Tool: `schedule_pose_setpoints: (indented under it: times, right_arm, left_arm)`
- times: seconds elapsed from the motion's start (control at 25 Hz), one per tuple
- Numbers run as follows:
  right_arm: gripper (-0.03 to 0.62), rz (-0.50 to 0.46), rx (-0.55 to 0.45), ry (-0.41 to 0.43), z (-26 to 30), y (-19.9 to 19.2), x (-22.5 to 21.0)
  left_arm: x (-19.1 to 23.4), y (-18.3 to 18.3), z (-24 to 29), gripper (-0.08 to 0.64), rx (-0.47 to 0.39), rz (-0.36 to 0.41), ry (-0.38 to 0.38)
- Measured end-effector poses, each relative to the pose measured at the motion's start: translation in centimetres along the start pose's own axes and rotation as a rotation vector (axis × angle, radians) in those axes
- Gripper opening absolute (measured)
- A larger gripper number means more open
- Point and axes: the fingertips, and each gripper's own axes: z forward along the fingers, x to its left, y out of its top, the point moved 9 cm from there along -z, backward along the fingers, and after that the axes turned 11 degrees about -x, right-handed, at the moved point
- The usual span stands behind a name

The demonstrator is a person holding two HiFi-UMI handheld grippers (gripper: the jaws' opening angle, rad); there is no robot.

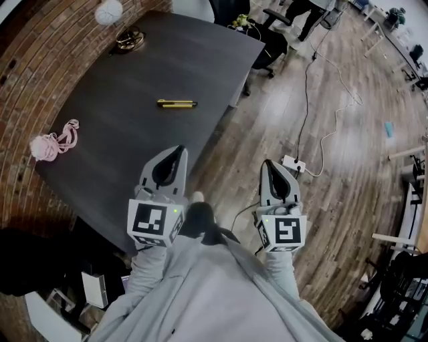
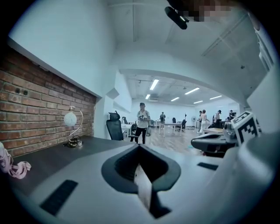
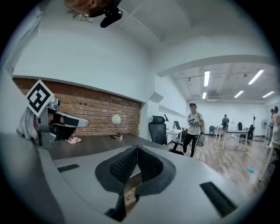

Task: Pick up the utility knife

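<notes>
The utility knife (image 1: 177,103), yellow and black, lies flat near the middle of the dark grey table (image 1: 134,127). My left gripper (image 1: 179,151) hovers over the table's near edge, well short of the knife, with its jaws shut and nothing between them. My right gripper (image 1: 269,163) hangs over the wooden floor to the right of the table, jaws also closed and empty. In the left gripper view the left gripper (image 2: 139,146) points level across the table, and the right gripper (image 3: 137,148) does the same in the right gripper view. Neither gripper view shows the knife.
A pink cord bundle (image 1: 51,143) lies at the table's left edge by the brick wall. A globe lamp (image 1: 109,12) stands at the far corner. Black office chairs (image 1: 271,45) sit beyond the table. A cable and power strip (image 1: 294,163) lie on the floor. A person (image 2: 142,122) stands far off.
</notes>
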Motion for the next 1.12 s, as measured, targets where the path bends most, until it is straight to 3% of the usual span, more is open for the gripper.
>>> schedule_pose_setpoints:
  times: [0.56, 0.96, 1.12]
  right_arm:
    - [0.017, -0.01, 0.019, 0.026, 11.8, -0.6, -5.6]
    - [0.017, -0.024, 0.063, 0.151, 22.6, -1.0, -5.7]
    - [0.017, -0.028, 0.081, 0.232, 26.5, -1.0, -4.9]
  left_arm:
    - [4.2, -0.5, 12.9, 0.018, -0.02, -0.026, -0.011]
    - [10.2, -1.7, 18.2, 0.018, -0.002, -0.081, 0.074]
    - [12.3, -2.2, 18.8, 0.018, 0.014, -0.107, 0.143]
